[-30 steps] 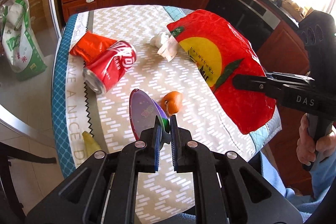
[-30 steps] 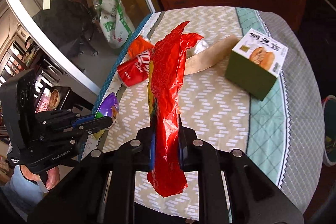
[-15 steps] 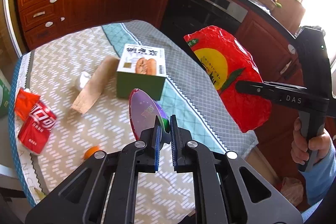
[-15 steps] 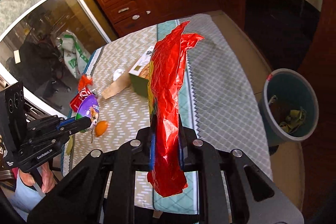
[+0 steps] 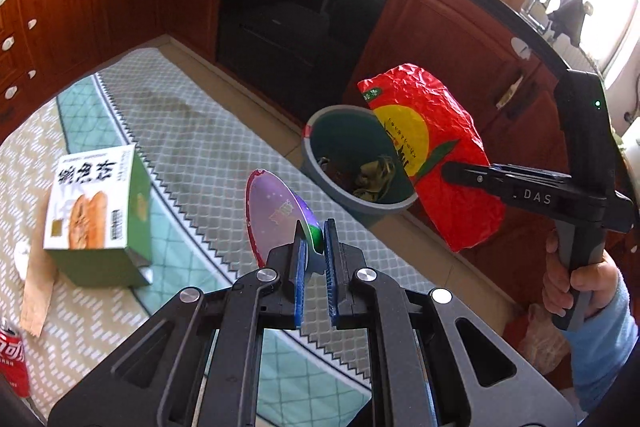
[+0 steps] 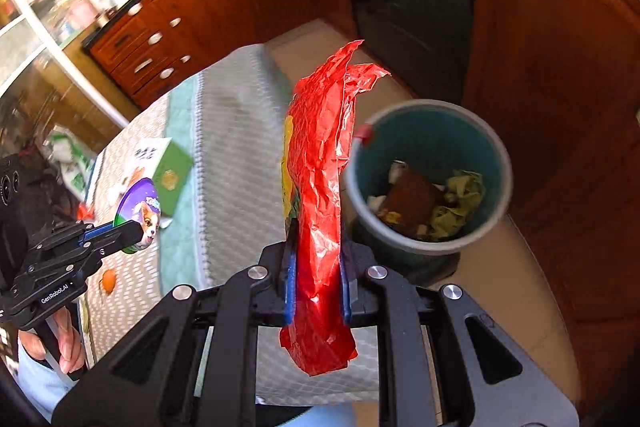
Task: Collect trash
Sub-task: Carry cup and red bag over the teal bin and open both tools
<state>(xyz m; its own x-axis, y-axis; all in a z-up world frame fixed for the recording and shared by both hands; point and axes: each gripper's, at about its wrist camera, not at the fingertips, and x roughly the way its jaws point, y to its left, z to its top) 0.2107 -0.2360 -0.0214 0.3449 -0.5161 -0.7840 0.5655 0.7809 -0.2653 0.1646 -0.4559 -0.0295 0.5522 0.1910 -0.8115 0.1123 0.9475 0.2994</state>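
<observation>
The kitchen is showing dark red cabinets and a black oven (image 5: 296, 7) behind a desk (image 5: 208, 147) covered in a patterned cloth. In the left wrist view, the scene is swinging away from the middle of the desk: a second ago the soda can and an orange scrap were filling the view, and now the bin (image 5: 352, 163) on the floor beyond the desk edge is coming into sight, already holding some rubbish. The left tool (image 5: 314, 247) is clenching a round purple lid (image 5: 276, 211) on edge, above the desk edge and short of the bin. A green box (image 5: 96, 211) and the soda can (image 5: 12, 355) are lying on the desk to the left, not yet collected. Across the view the right tool (image 5: 452, 169) is gripping a crumpled red bag (image 5: 432, 155), which is overlapping the bin's far rim.

In the right wrist view, the cabinets are blurring with motion, and the bin (image 6: 428, 179), seen small and off to the side half a second ago, is now looming large just right of the red bag (image 6: 320, 195). The right tool (image 6: 316, 267) is pinching the bag near its lower end. The left tool (image 6: 132, 235) is carrying the lid (image 6: 140, 207) at far left, over the desk.

Both pieces are nearing the bin, so dropping them in looks like the next step.
</observation>
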